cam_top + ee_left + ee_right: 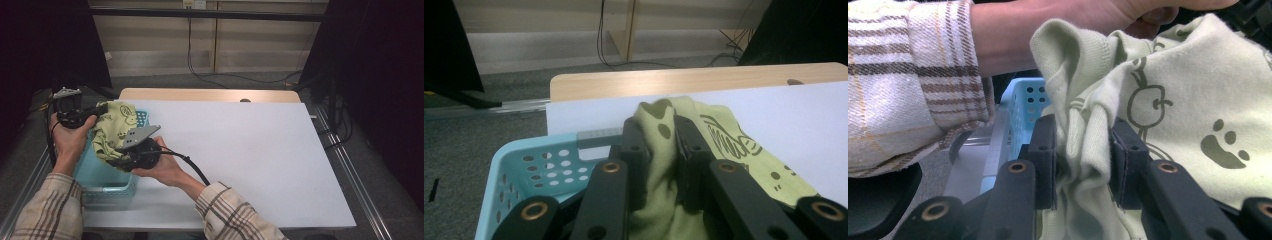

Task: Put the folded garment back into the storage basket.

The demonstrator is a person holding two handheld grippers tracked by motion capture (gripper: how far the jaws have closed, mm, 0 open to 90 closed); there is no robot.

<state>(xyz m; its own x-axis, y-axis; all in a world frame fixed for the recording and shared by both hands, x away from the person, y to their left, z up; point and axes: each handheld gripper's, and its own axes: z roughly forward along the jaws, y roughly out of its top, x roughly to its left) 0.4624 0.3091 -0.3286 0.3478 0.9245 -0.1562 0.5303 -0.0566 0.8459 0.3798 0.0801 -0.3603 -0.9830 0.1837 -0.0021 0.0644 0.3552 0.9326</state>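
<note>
A soft, pale green knit cloth (116, 131), printed with dark cartoon figures and paw marks, is held bunched above a light blue perforated plastic basket (107, 186) at the white desk (250, 160) edge. Its folds are pinched by the left tongs (663, 145) and the right tongs (1083, 150).

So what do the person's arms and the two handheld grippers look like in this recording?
Both sleeves are cream plaid with brown stripes, buttoned at the cuff. The left gripper and right gripper have black jaws with brass-ringed pivots. The right one carries a grey three-cornered plate and trails a black cable.
</note>
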